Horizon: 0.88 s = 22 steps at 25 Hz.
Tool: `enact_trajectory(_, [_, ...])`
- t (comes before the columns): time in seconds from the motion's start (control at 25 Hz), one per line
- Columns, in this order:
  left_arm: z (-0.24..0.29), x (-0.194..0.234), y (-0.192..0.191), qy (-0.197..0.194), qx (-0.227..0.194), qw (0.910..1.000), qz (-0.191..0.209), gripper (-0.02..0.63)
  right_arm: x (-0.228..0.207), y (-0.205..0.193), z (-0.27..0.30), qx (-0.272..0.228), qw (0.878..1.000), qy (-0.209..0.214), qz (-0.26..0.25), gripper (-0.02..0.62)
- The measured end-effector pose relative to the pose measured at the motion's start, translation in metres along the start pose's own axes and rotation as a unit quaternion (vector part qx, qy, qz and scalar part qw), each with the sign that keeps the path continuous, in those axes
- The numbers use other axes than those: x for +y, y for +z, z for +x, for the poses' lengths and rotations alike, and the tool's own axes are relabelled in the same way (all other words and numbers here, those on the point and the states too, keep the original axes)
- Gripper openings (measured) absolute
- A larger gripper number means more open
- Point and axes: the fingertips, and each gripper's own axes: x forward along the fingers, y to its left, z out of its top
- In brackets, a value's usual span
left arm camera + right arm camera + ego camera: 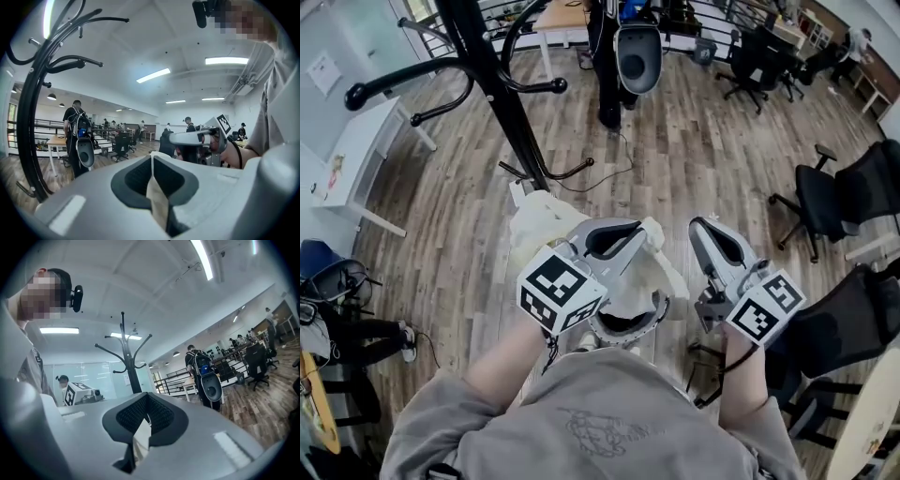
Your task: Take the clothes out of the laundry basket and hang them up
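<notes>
In the head view my left gripper point(619, 240) is raised in front of my chest, shut on a cream garment point(546, 223) that hangs down and to the left of it. A strip of that cream cloth point(157, 199) shows pinched between its jaws in the left gripper view. My right gripper point(713, 242) is beside it on the right, also shut, with a fold of the pale cloth point(139, 436) between its jaws. The black coat rack point(495, 86) stands just ahead on the left. A rounded laundry basket rim point(630, 325) shows under the left gripper.
The coat rack's curved hooks point(75, 61) rise at the left of the left gripper view. A person with a black bag point(623, 47) stands beyond the rack. Office chairs point(844, 197) are at the right, and a white table point(356, 155) at the left.
</notes>
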Motion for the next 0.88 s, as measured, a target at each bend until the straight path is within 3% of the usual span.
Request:
enact_trajectory(0.28, [-0.003, 0.001, 0.024, 0.012, -0.028, 0.9995, 0.007, 0.014, -0.001, -0.039, 0.011, 0.045, 0.999, 0.017, -0.001, 0.031])
enact_trajectory(0.32, [-0.004, 0.003, 0.029, 0.014, -0.031, 0.9994, 0.011, 0.014, -0.001, -0.047, 0.012, 0.052, 0.998, 0.022, 0.003, 0.056])
enact_trajectory(0.52, [-0.008, 0.011, 0.052, 0.015, -0.049, 0.9983, 0.027, 0.014, -0.002, -0.092, 0.025, 0.104, 0.994, 0.036, -0.011, 0.333])
enact_trajectory(0.68, [-0.011, 0.013, 0.069, 0.019, -0.063, 0.9972, 0.033, 0.014, -0.006, -0.128, 0.033, 0.141, 0.989, 0.042, -0.006, 0.495])
enact_trajectory(0.88, [-0.019, 0.01, 0.083, 0.02, -0.077, 0.9962, 0.034, 0.014, -0.02, -0.177, 0.04, 0.189, 0.982, 0.019, -0.015, 0.588])
